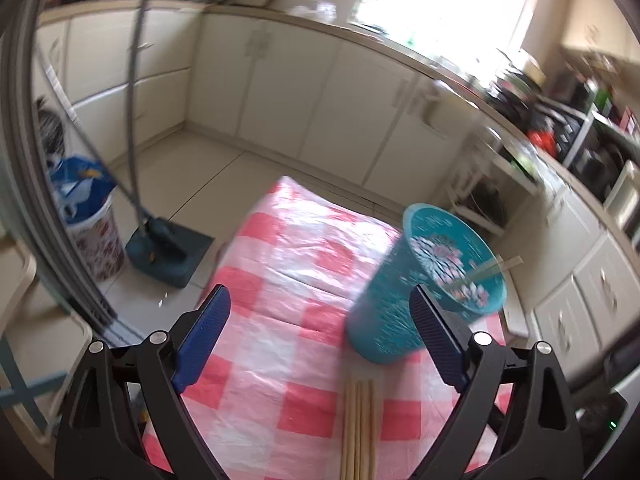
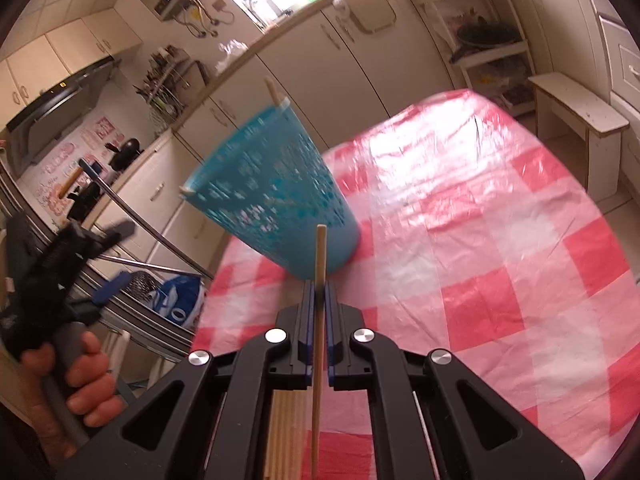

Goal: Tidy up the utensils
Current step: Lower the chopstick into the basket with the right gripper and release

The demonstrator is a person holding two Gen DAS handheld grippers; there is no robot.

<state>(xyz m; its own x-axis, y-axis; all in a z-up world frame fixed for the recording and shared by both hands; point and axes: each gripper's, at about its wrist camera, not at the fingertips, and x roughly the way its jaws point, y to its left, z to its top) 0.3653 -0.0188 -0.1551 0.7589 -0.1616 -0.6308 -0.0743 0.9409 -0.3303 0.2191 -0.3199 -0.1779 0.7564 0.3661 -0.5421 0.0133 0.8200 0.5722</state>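
Note:
A teal patterned cup (image 1: 424, 288) stands on the red-and-white checked tablecloth (image 1: 304, 264), with chopsticks (image 1: 486, 270) leaning inside it. Several bare wooden chopsticks (image 1: 358, 428) lie side by side on the cloth, near me. My left gripper (image 1: 324, 332) is open and holds nothing; the cup is just beyond its right finger (image 1: 438, 336). In the right wrist view my right gripper (image 2: 319, 300) is shut on a single chopstick (image 2: 320, 264), lifted and pointing at the cup (image 2: 276, 196). More chopsticks (image 2: 286, 432) lie under that gripper. The left gripper (image 2: 116, 258) shows at the left, held by a hand (image 2: 84, 380).
The table ends just left of and behind the cup. A bin with a blue bag (image 1: 86, 216) and a dustpan (image 1: 168, 248) stand on the floor to the left. Cream cabinets (image 1: 320, 92) run along the far wall. A white bench (image 2: 576, 108) stands beyond the table's right corner.

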